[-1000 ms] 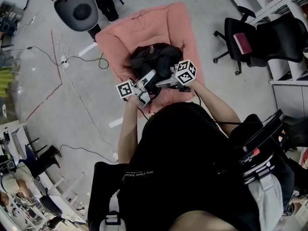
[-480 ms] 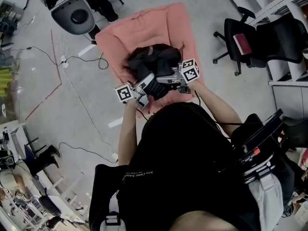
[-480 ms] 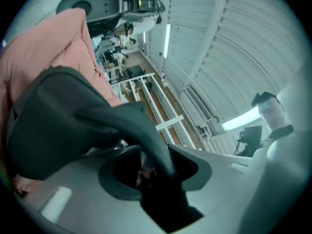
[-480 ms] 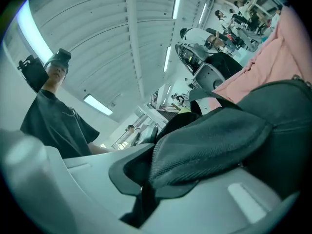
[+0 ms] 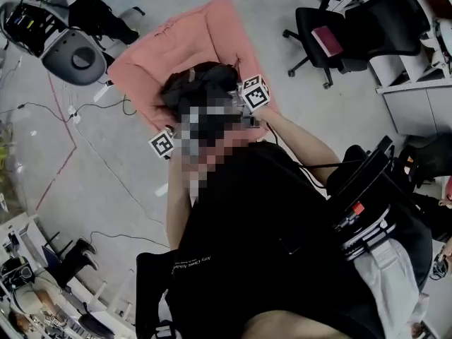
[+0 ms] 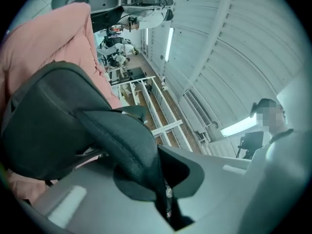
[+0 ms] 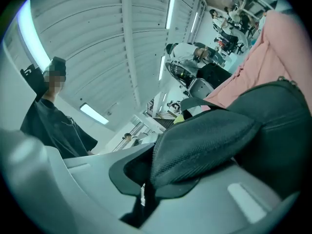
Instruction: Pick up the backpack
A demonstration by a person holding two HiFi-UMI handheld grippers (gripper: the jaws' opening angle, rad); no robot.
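A: Backpack, where is it?
B: The black fabric backpack [image 5: 200, 83] lies over the pink padded cushion [image 5: 176, 41] on the grey floor [image 5: 106, 168].
A: Grippers?
B: The left gripper [image 6: 163, 199] is clenched on a padded black strap [image 6: 126, 140]. The right gripper [image 7: 144, 194] is clamped on a woven black strap [image 7: 204, 140].

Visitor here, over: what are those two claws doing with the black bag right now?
Left gripper shut on a padded strap. Right gripper shut on the other strap. Backpack over pink cushion. Nothing visibly blocking.
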